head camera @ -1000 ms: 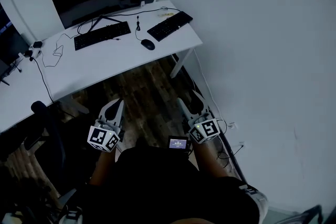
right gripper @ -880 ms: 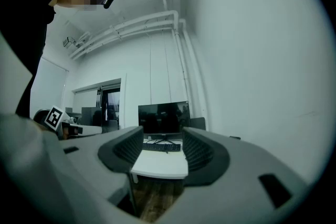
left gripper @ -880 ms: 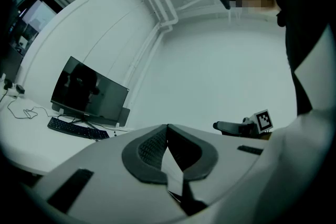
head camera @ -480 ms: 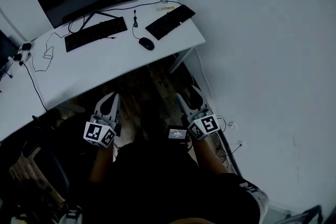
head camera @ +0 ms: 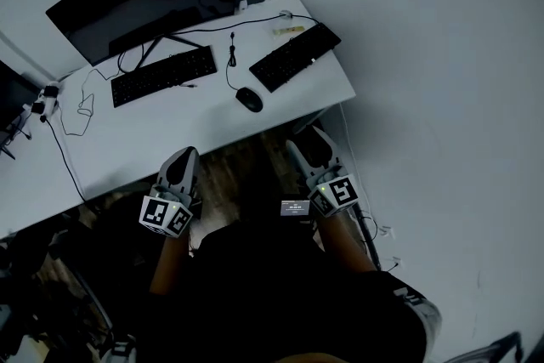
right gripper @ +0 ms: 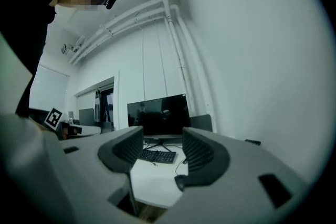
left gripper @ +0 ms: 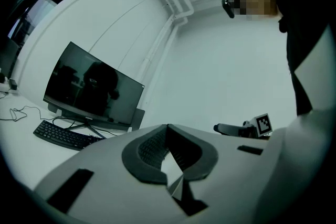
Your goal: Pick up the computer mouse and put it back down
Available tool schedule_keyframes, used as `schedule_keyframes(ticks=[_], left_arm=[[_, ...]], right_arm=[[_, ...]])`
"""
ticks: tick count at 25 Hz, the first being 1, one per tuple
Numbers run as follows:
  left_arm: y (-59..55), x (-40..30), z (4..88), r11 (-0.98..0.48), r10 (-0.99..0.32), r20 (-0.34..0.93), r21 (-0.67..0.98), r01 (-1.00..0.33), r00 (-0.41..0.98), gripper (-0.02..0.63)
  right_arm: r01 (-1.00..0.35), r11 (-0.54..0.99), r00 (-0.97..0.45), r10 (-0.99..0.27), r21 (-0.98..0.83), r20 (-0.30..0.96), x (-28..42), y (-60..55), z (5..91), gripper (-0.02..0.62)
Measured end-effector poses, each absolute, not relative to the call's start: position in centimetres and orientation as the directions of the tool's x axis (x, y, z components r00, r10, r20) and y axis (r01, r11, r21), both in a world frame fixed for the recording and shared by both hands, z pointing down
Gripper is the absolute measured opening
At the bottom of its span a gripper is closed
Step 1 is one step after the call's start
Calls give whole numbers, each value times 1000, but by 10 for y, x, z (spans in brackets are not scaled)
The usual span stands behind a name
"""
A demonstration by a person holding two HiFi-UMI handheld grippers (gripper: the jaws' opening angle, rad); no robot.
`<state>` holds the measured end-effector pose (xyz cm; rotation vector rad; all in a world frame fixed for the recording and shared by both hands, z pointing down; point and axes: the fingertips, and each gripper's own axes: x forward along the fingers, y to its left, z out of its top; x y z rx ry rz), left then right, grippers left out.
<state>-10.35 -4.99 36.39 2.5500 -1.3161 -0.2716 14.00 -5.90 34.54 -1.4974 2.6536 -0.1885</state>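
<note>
Black computer mouse (head camera: 249, 99) lies on the white bench (head camera: 161, 127), beside the right-hand keyboard (head camera: 293, 57). Left hand-held gripper (head camera: 184, 159): jaws together, empty. Right hand-held gripper (head camera: 308, 145): jaws apart, empty. Neither touches the mouse.

The left gripper (left gripper: 168, 128) points level, its jaws drawn together at the tips with nothing between them. The right gripper (right gripper: 163, 139) also points level, jaws standing apart and empty. The left forearm (head camera: 167, 259) and right forearm (head camera: 344, 244) extend straight behind the jaws, side by side.
</note>
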Motion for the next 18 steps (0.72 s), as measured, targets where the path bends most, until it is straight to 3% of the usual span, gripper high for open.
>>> schedule_keyframes(ticks=[5, 10, 18], left_arm=[[-120, -92, 362, -490, -860, -29, 326, -809, 509, -5], [-178, -83, 376, -422, -894, 0, 332, -844, 447, -5], [-232, -66, 407, -373, -901, 105, 311, -874, 422, -5]], right_arm=[[-799, 579, -583, -812, -161, -26, 153, -142, 348, 235], [-743, 660, -667, -743, -111, 43, 152, -204, 378, 233], [-672, 708, -735, -674, -216, 76, 132, -280, 419, 235]])
